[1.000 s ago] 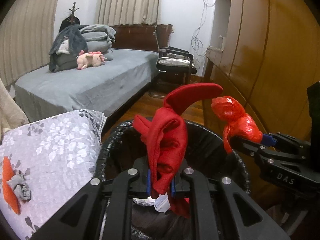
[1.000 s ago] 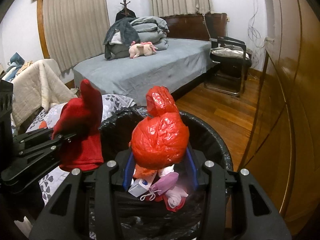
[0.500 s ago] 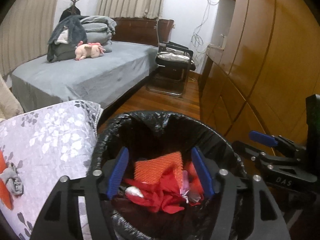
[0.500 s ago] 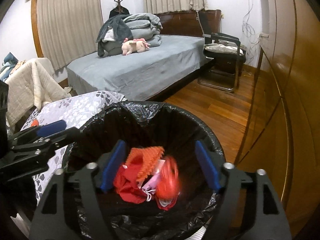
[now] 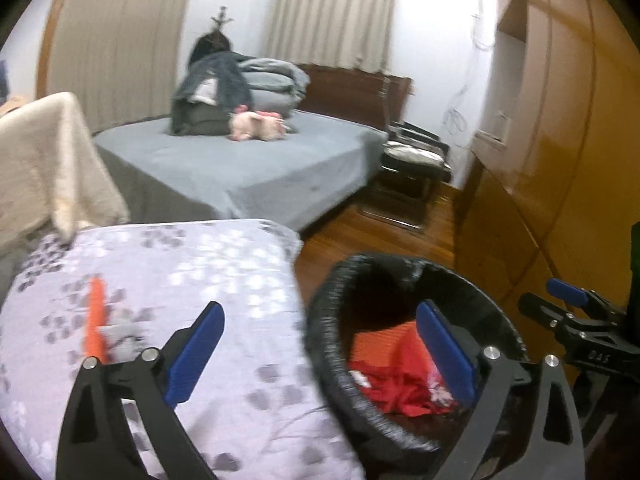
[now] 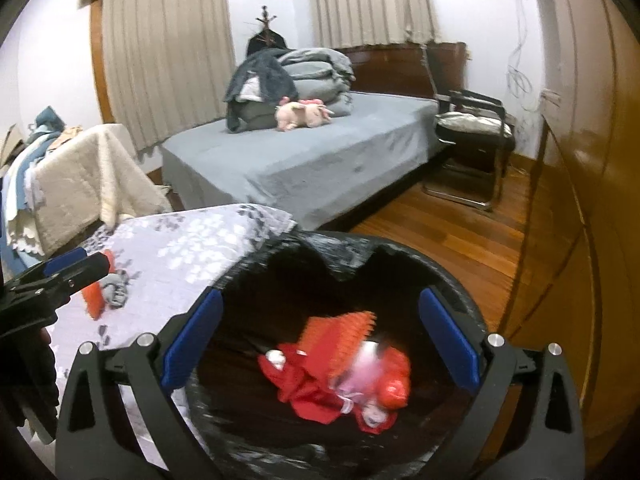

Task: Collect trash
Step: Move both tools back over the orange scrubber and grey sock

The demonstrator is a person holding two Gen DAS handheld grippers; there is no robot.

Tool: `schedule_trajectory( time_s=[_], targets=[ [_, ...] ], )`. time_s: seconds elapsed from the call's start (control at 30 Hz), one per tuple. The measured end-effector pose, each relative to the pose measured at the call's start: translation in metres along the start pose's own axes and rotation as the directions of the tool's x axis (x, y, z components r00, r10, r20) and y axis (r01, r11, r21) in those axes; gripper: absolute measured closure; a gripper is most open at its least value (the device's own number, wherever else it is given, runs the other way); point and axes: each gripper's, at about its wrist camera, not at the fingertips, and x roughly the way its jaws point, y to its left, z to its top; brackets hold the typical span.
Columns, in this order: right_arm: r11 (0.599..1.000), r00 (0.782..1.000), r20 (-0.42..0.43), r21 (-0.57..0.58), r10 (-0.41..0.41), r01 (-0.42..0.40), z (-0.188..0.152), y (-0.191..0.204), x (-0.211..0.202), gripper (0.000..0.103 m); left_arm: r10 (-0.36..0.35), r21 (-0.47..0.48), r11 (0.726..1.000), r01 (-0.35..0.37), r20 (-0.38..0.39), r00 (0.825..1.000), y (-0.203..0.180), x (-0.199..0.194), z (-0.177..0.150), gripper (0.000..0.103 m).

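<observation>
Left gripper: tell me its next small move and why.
Probably carry the left gripper, whose jaws are opening with nothing between them, toward the orange scrap and grey wad lying on the floral cover. The bin already holds red trash; those two pieces remain out.

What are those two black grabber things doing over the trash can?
A person is picking up trash with them. Both the left gripper and the right gripper are opening with nothing between their fingers. Red scraps lie in the black bin. An orange piece waits on the flowered cover.
</observation>
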Motion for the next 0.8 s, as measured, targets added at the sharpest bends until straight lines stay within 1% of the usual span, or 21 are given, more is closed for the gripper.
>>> schedule_trajectory(
  time_s=[0.17, 0.37, 0.63, 0.8],
  targets=[
    [0.997, 0.998, 0.000, -0.044, 0.063, -0.063, 0.009, 0.039, 0.009, 0.007, 0.107, -0.025, 0.994, -0.106, 0.033, 0.994, 0.036, -0.028, -0.005, 0.008],
    [0.988, 0.992, -0.008, -0.090, 0.128, -0.128, 0.014, 0.082, 0.024, 0.007, 0.220, -0.072, 0.974, -0.216, 0.045, 0.975, 0.083, -0.051, -0.012, 0.008],
    [0.970, 0.979, -0.013, -0.134, 0.201, -0.201, 0.020, 0.134, 0.050, 0.007, 0.315, -0.108, 0.945, -0.310, 0.034, 0.948, 0.129, -0.060, -0.023, 0.008],
    [0.962, 0.974, -0.043, -0.148, 0.224, -0.228, 0.019, 0.162, 0.080, 0.007, 0.365, -0.119, 0.925, -0.361, 0.015, 0.931, 0.151, -0.061, -0.032, 0.008]
  ],
)
